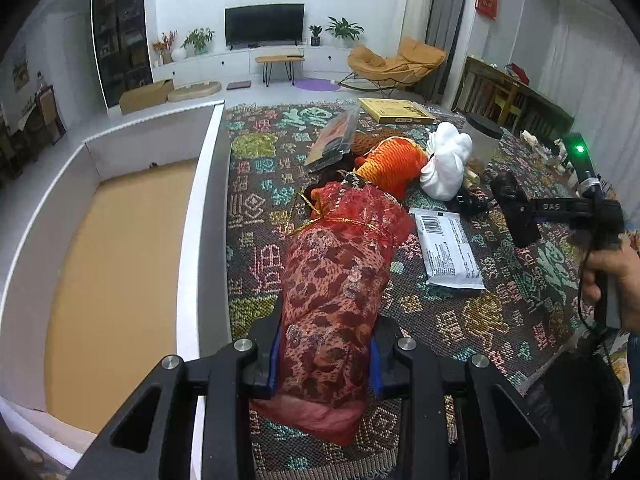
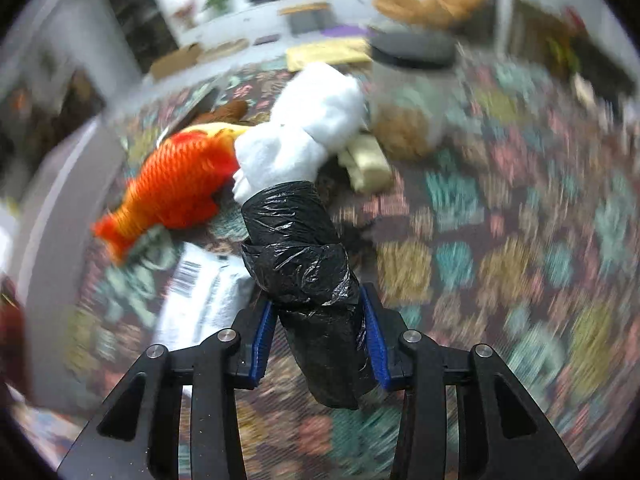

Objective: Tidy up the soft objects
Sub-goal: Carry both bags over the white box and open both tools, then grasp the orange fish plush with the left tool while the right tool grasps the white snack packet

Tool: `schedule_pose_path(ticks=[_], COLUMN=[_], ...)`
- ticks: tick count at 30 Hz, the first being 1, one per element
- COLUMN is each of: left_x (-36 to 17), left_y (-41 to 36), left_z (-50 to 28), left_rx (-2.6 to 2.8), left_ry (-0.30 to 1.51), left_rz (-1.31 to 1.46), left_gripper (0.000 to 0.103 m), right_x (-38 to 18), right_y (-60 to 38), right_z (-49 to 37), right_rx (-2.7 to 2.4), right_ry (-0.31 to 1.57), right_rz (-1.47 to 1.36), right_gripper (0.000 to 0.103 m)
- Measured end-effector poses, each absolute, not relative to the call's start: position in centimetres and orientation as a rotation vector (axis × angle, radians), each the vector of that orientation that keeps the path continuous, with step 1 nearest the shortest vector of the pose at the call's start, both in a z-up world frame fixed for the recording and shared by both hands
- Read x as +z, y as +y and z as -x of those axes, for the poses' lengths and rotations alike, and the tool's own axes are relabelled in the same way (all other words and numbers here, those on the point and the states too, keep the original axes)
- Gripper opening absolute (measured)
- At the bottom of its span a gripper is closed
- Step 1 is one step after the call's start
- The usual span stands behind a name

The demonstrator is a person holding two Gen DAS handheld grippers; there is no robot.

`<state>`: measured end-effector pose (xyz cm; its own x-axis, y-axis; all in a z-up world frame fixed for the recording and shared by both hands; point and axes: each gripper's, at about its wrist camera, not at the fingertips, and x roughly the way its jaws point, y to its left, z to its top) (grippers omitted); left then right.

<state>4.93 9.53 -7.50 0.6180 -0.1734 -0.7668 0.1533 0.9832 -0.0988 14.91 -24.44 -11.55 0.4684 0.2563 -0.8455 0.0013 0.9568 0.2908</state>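
With the left gripper (image 1: 325,354) clamped on the red mesh pouch (image 1: 336,280) and the right gripper (image 2: 320,340) on the black bag roll (image 2: 304,272), lower the pouch fully inside the white box (image 1: 208,200) before releasing.

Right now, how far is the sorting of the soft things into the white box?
Done: nothing; the white cardboard box shows only its brown bottom. In hand: the left gripper clamps a red lace pouch; the right gripper holds a black plastic-bag roll. Left on the patterned cloth: the orange plush fish and white fluffy bundle.
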Motion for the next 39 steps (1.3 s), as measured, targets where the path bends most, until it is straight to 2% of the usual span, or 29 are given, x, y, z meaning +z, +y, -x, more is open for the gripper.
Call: schedule_pose_path(ticks=[4,9,14,17,18,19,20,21,22,23,30,35,37,39], left_x=[-6.3,-4.5,-4.3,-5.1,-5.5,-6.0,-6.5,-7.0,-7.4,-7.6,-7.3,-6.0,-6.3,-7.3], left_y=[11.4,16.7,23.8,26.5,27.1,27.5,27.8,28.0,28.2,28.1,23.6,15.7,12.1,9.3], left_z=[-4.5,-3.8,-2.5,-1.9,-1.9,-2.0,-2.1,-2.2,-2.2,-2.1,-3.0,-2.8,-2.9,-3.2], left_rx=[-0.165,-0.041,0.145,0.218,0.239,0.263,0.28,0.292,0.31,0.324,0.195,-0.034,-0.126,-0.196], left_ry=[0.855,0.801,0.801,0.821,0.836,0.851,0.865,0.872,0.866,0.854,0.804,0.757,0.756,0.773], left_rz=[0.041,0.067,0.081,0.077,0.071,0.064,0.061,0.061,0.058,0.051,0.049,-0.003,-0.012,-0.002], left_gripper=[0.032,0.032,0.032,0.032,0.033,0.042,0.05,0.071,0.088,0.091,0.091,0.092,0.099,0.099], right_x=[-9.8,-5.7,-2.3,-2.4,-2.6,-3.0,-3.3,-3.6,-3.8,-3.8,-5.5,-9.9,-11.5,-13.1], right_y=[-21.3,-10.8,2.2,8.1,9.2,9.9,10.5,10.4,9.7,8.9,1.1,-6.6,-9.6,-12.4], right_z=[-13.3,-11.8,-9.5,-8.8,-8.9,-9.3,-9.7,-9.9,-10.0,-10.0,-8.5,-6.6,-5.6,-4.9], right_rx=[0.338,0.642,0.893,0.96,0.963,0.935,0.873,0.865,0.861,0.855,0.542,0.157,0.01,-0.101], right_ry=[1.055,1.037,1.046,1.066,1.066,1.074,1.096,1.092,1.08,1.063,0.908,0.837,0.839,0.838], right_rz=[-0.458,-0.553,-0.477,-0.41,-0.403,-0.413,-0.452,-0.459,-0.474,-0.476,-0.276,-0.135,-0.097,-0.083], right_gripper=[0.043,0.043,0.043,0.045,0.05,0.064,0.075,0.079,0.079,0.079,0.079,0.079,0.079,0.079])
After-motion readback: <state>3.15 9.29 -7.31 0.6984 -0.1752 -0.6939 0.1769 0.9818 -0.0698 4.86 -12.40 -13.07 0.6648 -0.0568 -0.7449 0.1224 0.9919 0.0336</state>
